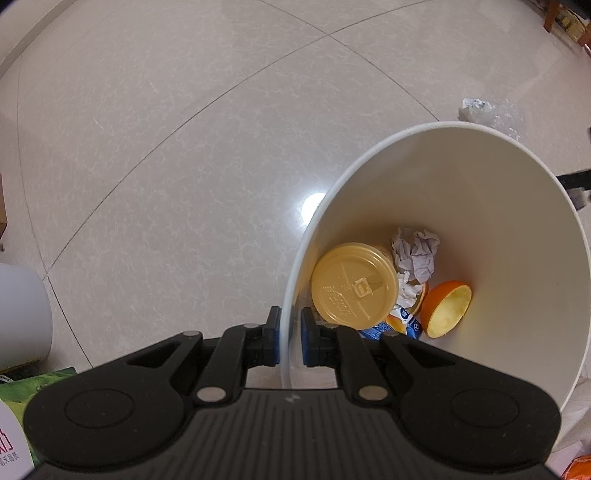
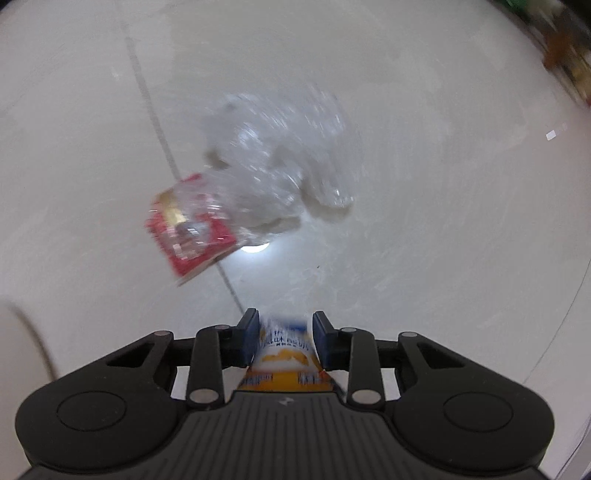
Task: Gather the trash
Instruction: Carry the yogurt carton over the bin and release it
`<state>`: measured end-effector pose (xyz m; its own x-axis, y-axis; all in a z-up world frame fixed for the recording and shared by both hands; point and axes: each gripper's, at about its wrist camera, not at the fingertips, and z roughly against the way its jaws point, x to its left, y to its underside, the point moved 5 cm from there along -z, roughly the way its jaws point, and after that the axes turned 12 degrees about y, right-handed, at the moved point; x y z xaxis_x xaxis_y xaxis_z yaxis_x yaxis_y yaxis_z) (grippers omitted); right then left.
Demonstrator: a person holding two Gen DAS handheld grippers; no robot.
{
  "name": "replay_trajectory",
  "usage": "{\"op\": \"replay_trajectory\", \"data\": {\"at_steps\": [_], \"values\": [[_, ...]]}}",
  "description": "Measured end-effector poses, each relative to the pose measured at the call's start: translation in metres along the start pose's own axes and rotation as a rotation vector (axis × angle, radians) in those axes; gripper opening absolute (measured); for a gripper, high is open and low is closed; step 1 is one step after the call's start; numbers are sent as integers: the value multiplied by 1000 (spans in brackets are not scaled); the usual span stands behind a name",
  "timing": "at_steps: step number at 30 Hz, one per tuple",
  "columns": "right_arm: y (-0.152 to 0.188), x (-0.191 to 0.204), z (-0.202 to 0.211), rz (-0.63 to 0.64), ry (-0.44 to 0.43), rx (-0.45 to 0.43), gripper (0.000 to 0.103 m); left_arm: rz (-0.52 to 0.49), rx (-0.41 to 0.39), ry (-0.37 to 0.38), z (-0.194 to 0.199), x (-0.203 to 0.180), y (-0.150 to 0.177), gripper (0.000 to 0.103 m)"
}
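My left gripper (image 1: 289, 334) is shut on the near rim of a white trash bin (image 1: 498, 206), one blue pad outside the wall and one inside. Inside the bin lie a gold-lidded cup (image 1: 352, 286), crumpled white paper (image 1: 415, 253), half an orange peel (image 1: 447, 308) and a blue-and-white wrapper (image 1: 404, 323). My right gripper (image 2: 284, 334) is shut on a white-and-orange drink carton (image 2: 286, 350), held above the floor. Beyond it on the tiles lie a crumpled clear plastic bag (image 2: 280, 158) and a red snack wrapper (image 2: 190, 227), both blurred.
Pale floor tiles with dark grout lines fill both views. More clear plastic (image 1: 487, 110) lies on the floor past the bin. A white rounded object (image 1: 22, 310) and a green package (image 1: 22, 387) sit at the left. Wooden furniture legs (image 1: 554, 14) stand at the far right.
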<state>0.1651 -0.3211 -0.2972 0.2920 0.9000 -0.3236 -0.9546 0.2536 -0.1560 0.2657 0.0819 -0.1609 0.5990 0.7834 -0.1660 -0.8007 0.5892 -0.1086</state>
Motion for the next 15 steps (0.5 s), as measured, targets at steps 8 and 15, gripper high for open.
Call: {"op": "replay_trajectory", "data": {"at_steps": [8,15], "values": [[14,-6,126,77,-148,-72,23,-5,0,-13,-2,-2,1,8],[17,13,214,197,-180,-198,30,5,-5,-10,-2,-3,2,8]]}}
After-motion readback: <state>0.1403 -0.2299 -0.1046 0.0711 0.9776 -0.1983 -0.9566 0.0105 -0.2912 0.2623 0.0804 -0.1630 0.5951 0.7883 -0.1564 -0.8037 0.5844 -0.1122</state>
